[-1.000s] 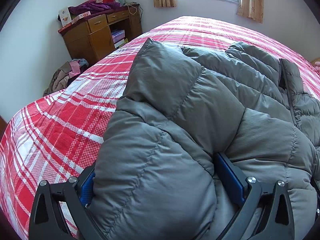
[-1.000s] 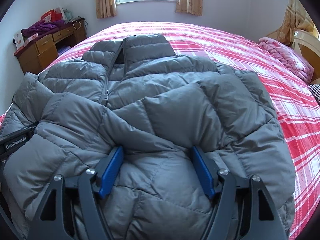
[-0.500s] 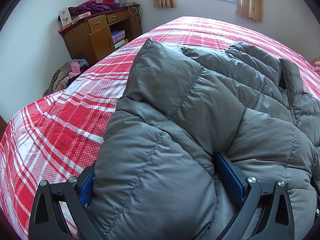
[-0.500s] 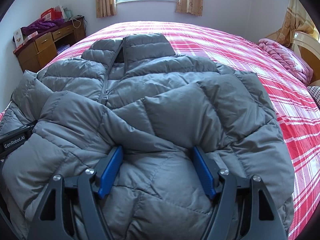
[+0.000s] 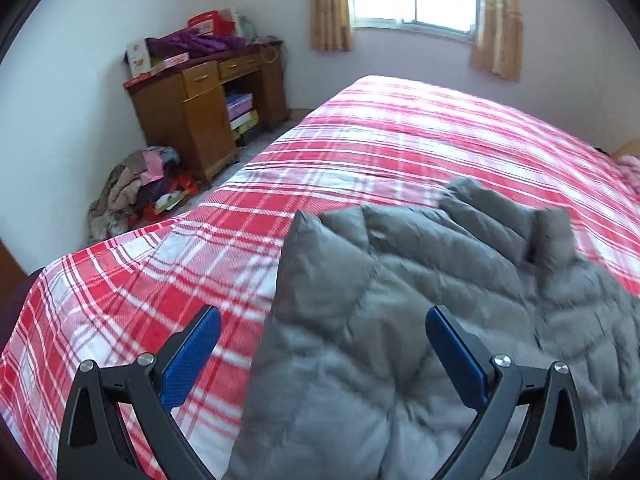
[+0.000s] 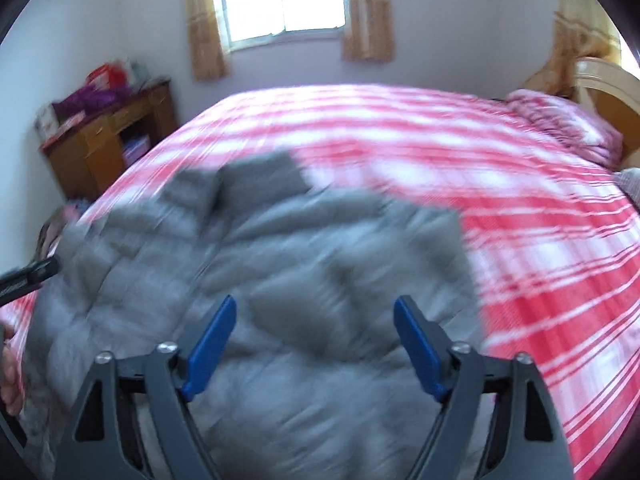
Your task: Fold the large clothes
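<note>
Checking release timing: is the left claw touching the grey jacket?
Apart. In the left wrist view the left claw hangs open above the grey jacket, both pads bare.

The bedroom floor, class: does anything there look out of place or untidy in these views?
Yes. A heap of crumpled mixed-colour clothes lies dumped on the floor between the white wall and the brown wooden desk, beside the red plaid bed. Its top is cluttered too, with purple fabric and boxes.
</note>
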### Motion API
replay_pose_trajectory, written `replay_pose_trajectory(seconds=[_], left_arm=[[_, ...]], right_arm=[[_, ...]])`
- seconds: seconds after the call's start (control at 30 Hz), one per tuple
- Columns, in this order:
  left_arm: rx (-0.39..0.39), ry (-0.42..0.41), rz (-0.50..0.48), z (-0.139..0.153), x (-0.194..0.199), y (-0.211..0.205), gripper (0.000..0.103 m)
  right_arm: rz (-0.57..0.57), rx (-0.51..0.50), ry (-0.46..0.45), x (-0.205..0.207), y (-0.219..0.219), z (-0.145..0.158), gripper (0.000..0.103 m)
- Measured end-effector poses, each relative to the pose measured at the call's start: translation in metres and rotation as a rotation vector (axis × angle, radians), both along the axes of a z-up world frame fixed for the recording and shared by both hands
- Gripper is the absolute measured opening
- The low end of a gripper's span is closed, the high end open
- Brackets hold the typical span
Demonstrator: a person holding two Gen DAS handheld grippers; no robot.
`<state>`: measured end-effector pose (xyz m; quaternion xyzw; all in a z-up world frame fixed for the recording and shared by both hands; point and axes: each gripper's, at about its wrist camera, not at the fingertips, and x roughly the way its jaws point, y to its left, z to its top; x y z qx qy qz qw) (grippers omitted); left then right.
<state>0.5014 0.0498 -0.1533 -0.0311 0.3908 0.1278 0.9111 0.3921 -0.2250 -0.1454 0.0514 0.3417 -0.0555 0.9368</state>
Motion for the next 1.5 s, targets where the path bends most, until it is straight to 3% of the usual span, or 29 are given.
replay_pose_trajectory(seconds=[0.1, 0.2, 0.33, 0.63, 0.73, 0.87, 0.97, 1.23, 1.4, 1.5], left_arm=[[-0.025, 0.09, 0.031, -0.025, 0.027, -0.005, 0.102], [0.028, 0.171, 0.044, -0.063, 0.043, -0.016, 0.102], [0.061, 0.127, 0.042, -0.073, 0.035, -0.023, 0.102], [0.141, 0.123, 0.061, -0.073, 0.035, -0.039, 0.102], [0.103, 0.194, 0.024, -0.06, 0.037, -0.032, 0.102], [0.082, 0.086, -0.036, -0.005, 0.035, -0.029, 0.102], [0.048, 0.088, -0.066, 0.014, 0.065, -0.03, 0.102], [-0.151, 0.215, -0.018, 0.012, 0.163, -0.027, 0.102], [-0.183, 0.255, -0.036, 0.003, 0.21, -0.049, 0.102], [-0.163, 0.267, -0.066, -0.003, 0.231, -0.068, 0.102]], right_arm=[[-0.124, -0.021, 0.021, 0.029, -0.037, -0.002, 0.087], [-0.153, -0.037, 0.129, 0.06, -0.061, -0.03, 0.088], [-0.132, -0.009, 0.199, 0.069, -0.076, -0.066, 0.088], [-0.142, -0.006, 0.198, 0.069, -0.079, -0.071, 0.093], [-0.128, 0.007, 0.209, 0.069, -0.079, -0.07, 0.094], [-0.065, 0.018, 0.232, 0.064, -0.082, -0.051, 0.094], [-0.072, 0.02, 0.179, 0.068, -0.083, -0.02, 0.096], [-0.003, 0.151, 0.188, 0.152, -0.057, 0.017, 0.099], [-0.016, 0.218, 0.22, 0.212, -0.045, 0.013, 0.1], [-0.01, 0.234, 0.245, 0.24, -0.036, 0.008, 0.1]])
